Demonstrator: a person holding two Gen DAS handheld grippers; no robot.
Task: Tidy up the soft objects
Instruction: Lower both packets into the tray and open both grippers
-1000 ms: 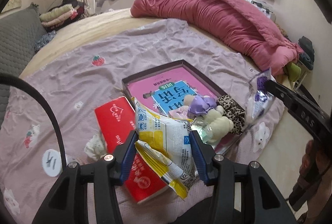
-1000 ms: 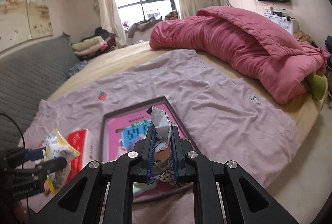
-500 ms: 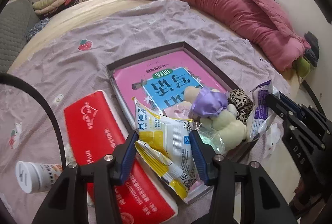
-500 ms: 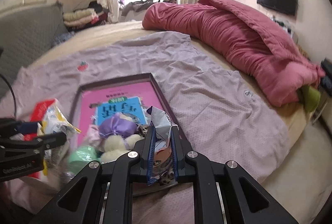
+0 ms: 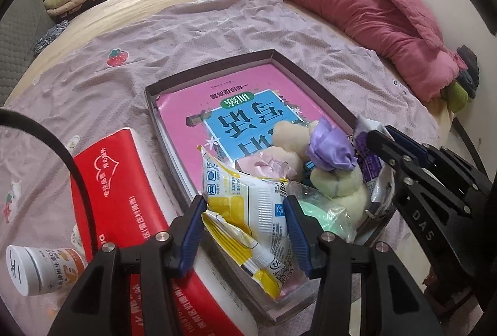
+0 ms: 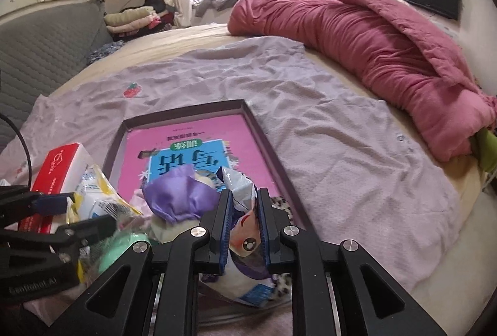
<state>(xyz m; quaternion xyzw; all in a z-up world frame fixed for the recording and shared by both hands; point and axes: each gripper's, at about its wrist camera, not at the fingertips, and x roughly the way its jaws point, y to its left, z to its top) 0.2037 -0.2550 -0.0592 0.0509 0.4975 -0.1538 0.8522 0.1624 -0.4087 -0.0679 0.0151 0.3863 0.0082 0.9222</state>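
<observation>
A dark shallow box [image 5: 214, 68] lies on the lilac sheet with a pink book [image 5: 248, 93] inside. A cream plush toy with a purple bow [image 5: 329, 146] and a green item in clear wrap [image 5: 316, 211] lie at the box's near end. My left gripper [image 5: 245, 211] is shut on a yellow and white snack packet [image 5: 236, 190], low over the box's near left corner. My right gripper [image 6: 243, 208] holds a purple and white packet with a cartoon face [image 6: 245, 239] beside the plush. Its jaws are opening slightly and the pads still touch the packet.
A red tissue pack [image 5: 118, 180] lies left of the box, and a white bottle [image 5: 40, 270] lies on its side nearer me. A leopard-print item [image 6: 282, 204] sits in the box's right corner. A pink duvet [image 5: 357, 3] is heaped along the far right, where the bed edge drops off.
Both grippers have come down and closer to the box with their packets. The right gripper's packet now sits next to the plush toy inside the box.
</observation>
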